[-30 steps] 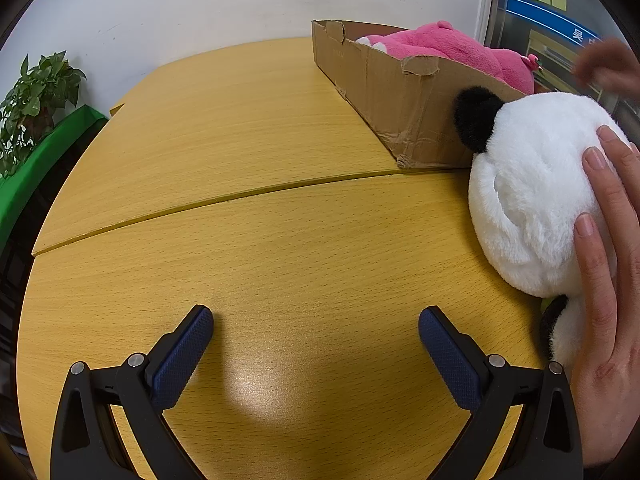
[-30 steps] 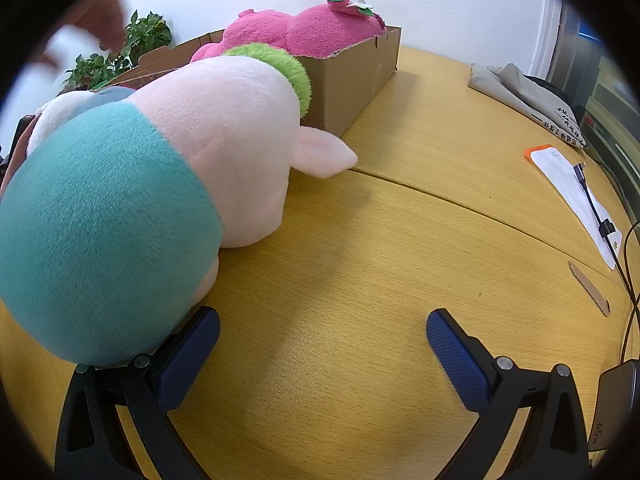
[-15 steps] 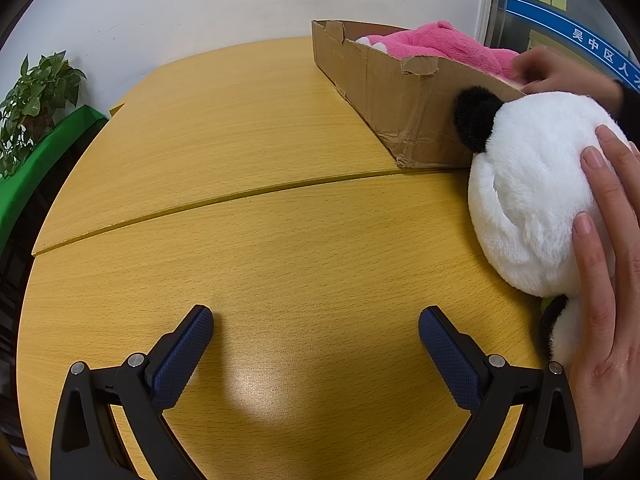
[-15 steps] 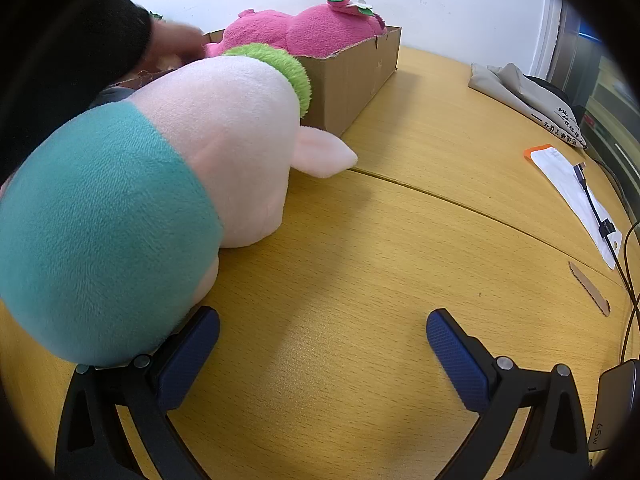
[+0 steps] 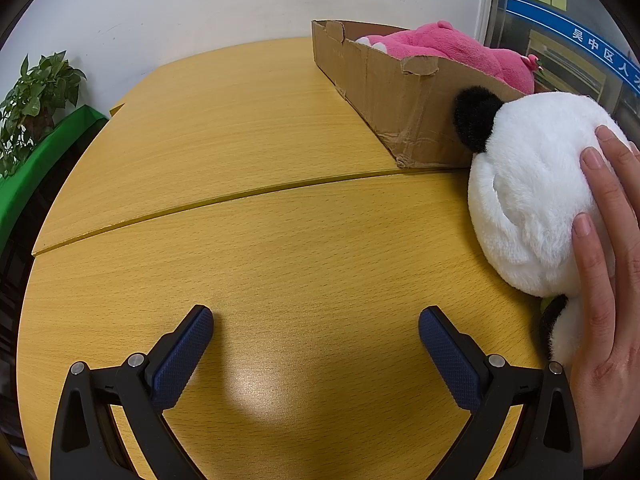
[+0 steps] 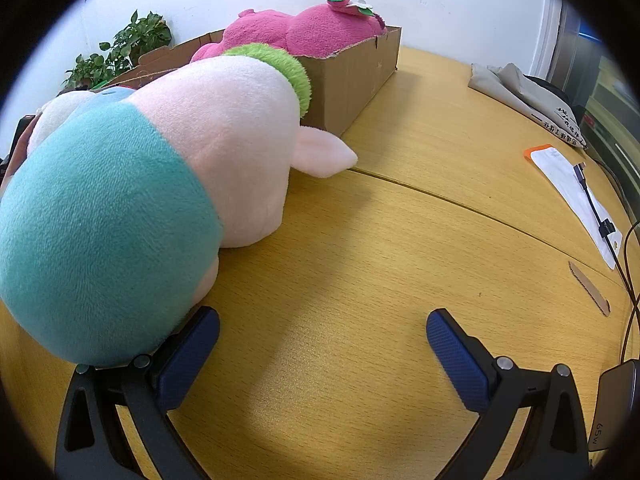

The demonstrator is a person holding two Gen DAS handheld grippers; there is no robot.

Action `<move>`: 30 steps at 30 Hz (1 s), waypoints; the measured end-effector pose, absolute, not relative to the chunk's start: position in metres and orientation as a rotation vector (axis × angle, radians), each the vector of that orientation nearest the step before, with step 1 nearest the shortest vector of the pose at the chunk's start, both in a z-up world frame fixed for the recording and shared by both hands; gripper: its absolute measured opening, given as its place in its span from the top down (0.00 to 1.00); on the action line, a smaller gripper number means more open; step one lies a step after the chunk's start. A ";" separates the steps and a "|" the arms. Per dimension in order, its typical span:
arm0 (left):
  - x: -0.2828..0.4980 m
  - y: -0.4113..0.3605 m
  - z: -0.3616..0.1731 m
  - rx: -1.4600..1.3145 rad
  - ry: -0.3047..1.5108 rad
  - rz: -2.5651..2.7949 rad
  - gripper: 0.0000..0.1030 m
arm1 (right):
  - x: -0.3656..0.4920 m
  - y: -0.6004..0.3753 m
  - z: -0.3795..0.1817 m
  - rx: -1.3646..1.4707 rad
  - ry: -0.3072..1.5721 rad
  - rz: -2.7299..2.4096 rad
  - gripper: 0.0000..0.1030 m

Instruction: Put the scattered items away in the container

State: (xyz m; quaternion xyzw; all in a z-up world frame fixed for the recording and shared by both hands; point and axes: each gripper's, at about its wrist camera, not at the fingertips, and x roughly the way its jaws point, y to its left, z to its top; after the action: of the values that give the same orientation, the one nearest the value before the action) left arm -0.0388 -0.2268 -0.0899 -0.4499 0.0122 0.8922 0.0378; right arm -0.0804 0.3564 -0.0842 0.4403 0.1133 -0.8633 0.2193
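Observation:
A cardboard box (image 5: 384, 96) stands on the wooden table and holds a pink plush (image 5: 444, 46); both also show in the right wrist view, box (image 6: 352, 80) and plush (image 6: 316, 32). A white and black panda plush (image 5: 528, 196) lies against the box, with a bare hand (image 5: 612, 264) resting on it. A pink and teal pig plush (image 6: 160, 184) lies in front of the box. My left gripper (image 5: 316, 336) is open and empty over bare table, left of the panda. My right gripper (image 6: 322, 340) is open and empty, its left finger beside the pig's teal end.
A potted plant (image 5: 32, 100) and a green ledge stand past the table's left edge. A grey cloth bag (image 6: 528, 100), a white packet with an orange edge (image 6: 572, 192), a black cable (image 6: 600, 216), a cardboard scrap (image 6: 588, 288) and a charger (image 6: 616, 404) lie at the right.
A second hand that reached over the box and pink plush half a second ago has withdrawn out of view. Both grippers and the plush toys have stayed still.

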 end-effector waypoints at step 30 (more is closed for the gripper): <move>-0.039 -0.227 -0.090 -1.382 0.036 2.740 0.00 | -0.079 0.355 -0.084 1.221 0.315 -2.390 0.00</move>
State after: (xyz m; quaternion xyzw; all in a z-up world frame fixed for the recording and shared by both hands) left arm -0.0391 -0.2268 -0.0897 -0.4500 0.0119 0.8922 0.0363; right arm -0.0791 0.3549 -0.0845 0.4411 0.1139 -0.8631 0.2179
